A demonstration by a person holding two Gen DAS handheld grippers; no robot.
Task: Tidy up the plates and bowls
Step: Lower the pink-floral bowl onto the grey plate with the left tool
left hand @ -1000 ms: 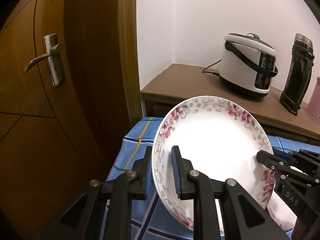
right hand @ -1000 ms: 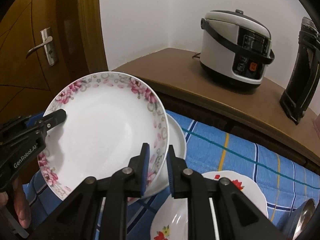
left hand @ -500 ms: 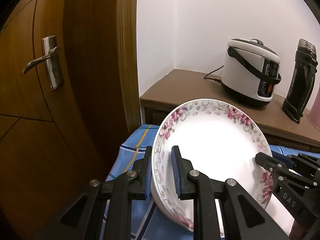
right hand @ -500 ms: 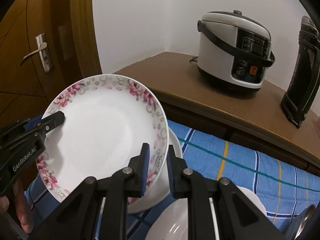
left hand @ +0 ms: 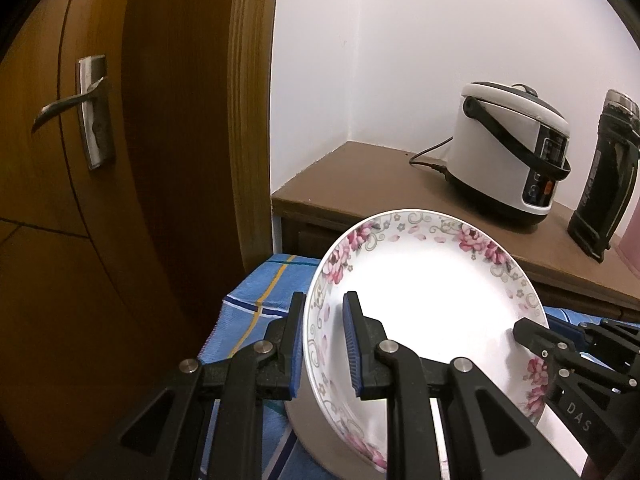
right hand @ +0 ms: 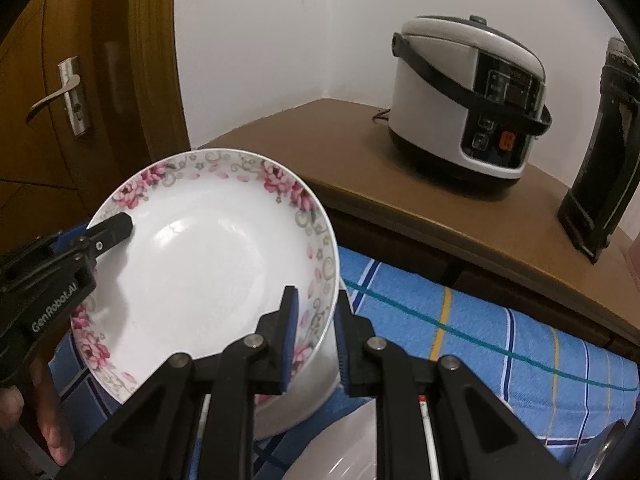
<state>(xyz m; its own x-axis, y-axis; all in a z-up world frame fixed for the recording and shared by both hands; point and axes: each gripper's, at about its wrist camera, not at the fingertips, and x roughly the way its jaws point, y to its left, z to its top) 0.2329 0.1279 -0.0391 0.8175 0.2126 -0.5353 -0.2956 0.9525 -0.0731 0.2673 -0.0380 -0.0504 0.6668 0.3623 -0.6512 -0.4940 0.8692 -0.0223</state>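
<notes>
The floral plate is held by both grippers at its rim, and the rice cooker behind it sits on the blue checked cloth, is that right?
Not quite. Both grippers do clamp the floral plate at its rim, but the rice cooker sits on the brown wooden counter, not the blue checked cloth. The right wrist view shows it.

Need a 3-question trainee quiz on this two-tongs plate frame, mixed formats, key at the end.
1. True or false: the floral plate is clamped at its rim by both the left tongs and the right tongs.
2. Multiple choice: the rice cooker stands on A) the blue checked cloth, B) the brown wooden counter, C) the floor.
3. Fill in: right of the rice cooker stands a tall ____ flask.

Key: 1 true; 2 B; 3 black.
</notes>
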